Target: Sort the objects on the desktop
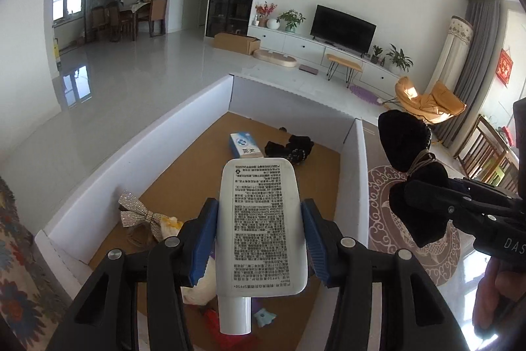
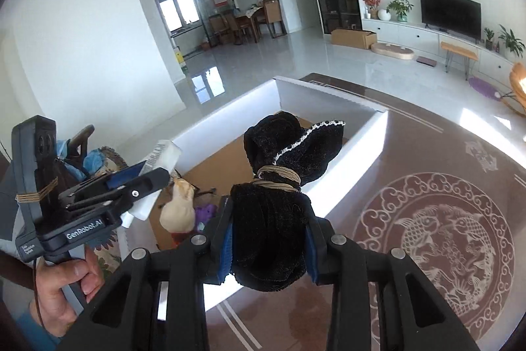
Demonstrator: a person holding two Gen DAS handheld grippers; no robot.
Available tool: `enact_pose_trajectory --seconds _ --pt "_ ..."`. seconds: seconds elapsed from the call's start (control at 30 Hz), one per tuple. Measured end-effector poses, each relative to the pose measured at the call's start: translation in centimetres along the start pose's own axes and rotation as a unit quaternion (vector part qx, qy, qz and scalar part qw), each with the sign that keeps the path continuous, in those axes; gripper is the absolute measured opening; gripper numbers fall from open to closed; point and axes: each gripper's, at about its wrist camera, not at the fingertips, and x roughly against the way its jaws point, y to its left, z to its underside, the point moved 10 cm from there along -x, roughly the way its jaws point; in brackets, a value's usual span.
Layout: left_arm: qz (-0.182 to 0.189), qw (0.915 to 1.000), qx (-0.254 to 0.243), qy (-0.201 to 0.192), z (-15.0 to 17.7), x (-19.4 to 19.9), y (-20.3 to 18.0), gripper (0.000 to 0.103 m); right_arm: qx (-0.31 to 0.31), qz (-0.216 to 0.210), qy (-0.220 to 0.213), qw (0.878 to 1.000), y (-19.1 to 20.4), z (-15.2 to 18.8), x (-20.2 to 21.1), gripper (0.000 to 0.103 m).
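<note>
White-walled cardboard box [image 1: 203, 134] on patterned brown table [image 2: 427, 186], left gripper [image 1: 259, 239] clamped on white tube [image 1: 261, 226] above box, right gripper [image 2: 269, 247] pinching black velvet bow [image 2: 276, 186] over box edge, silver bow [image 1: 134, 213] and blue-white carton [image 1: 245, 145] inside box

My left gripper's [image 2: 148, 183] body reads "GenRobot.AI"; on my right gripper [image 1: 424, 203] I make out "DAS" — cut off. The white tube [image 1: 263, 229] carries dense small print — only "SPF50+" is legible.
</note>
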Motion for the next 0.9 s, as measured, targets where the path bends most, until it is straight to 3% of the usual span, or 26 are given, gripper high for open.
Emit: enact_pose_trajectory --seconds 0.07,0.17,0.2,0.23,0.27,0.3,0.43,0.57,0.7,0.77,0.9 --pt "-0.028 0.9987 -0.007 0.041 1.1 -2.5 1.7 0.051 0.028 0.009 0.021 0.999 2.2 -0.9 -4.1 0.036" --pt "-0.033 0.9969 -0.012 0.071 2.4 -4.5 2.1 0.051 0.071 0.069 0.058 0.993 2.4 -1.4 -9.6 0.037" --pt "-0.033 0.9964 -0.015 0.077 2.8 -4.8 2.0 0.053 0.072 0.082 0.074 0.991 1.9 -1.3 -11.0 0.041" --pt "-0.033 0.9961 -0.016 0.081 3.1 -5.0 1.9 0.057 0.07 0.095 0.095 0.988 1.3 -0.7 -12.2 0.053" --pt "-0.031 0.996 -0.017 0.082 3.4 -5.1 1.6 0.074 0.065 0.106 0.113 0.986 0.3 -0.2 -13.2 0.07" --pt "-0.031 0.9963 -0.016 0.078 3.6 -5.0 1.4 0.091 0.062 0.11 0.121 0.985 -0.1 0.1 -13.6 0.075" --pt "-0.041 0.9983 -0.014 0.039 3.1 -3.2 1.0 0.097 0.061 0.119 0.097 0.986 -1.3 -0.2 -11.0 0.08" --pt "-0.121 0.992 0.011 0.035 3.1 -1.5 2.2 0.101 0.04 0.136 0.074 0.987 -3.2 -0.8 -7.4 0.103" --pt "-0.162 0.9823 0.05 0.079 4.3 -0.8 3.1 0.1 0.009 0.134 0.101 0.986 -4.4 -0.2 -5.4 0.103" --pt "-0.17 0.9811 0.047 0.078 4.7 0.2 3.0 0.101 -0.001 0.134 0.102 0.986 -4.5 -0.3 -4.5 0.103" --pt "-0.164 0.9845 0.043 0.045 4.5 2.7 2.6 0.101 -0.002 0.108 0.021 0.994 -3.2 -2.2 -1.8 0.103"
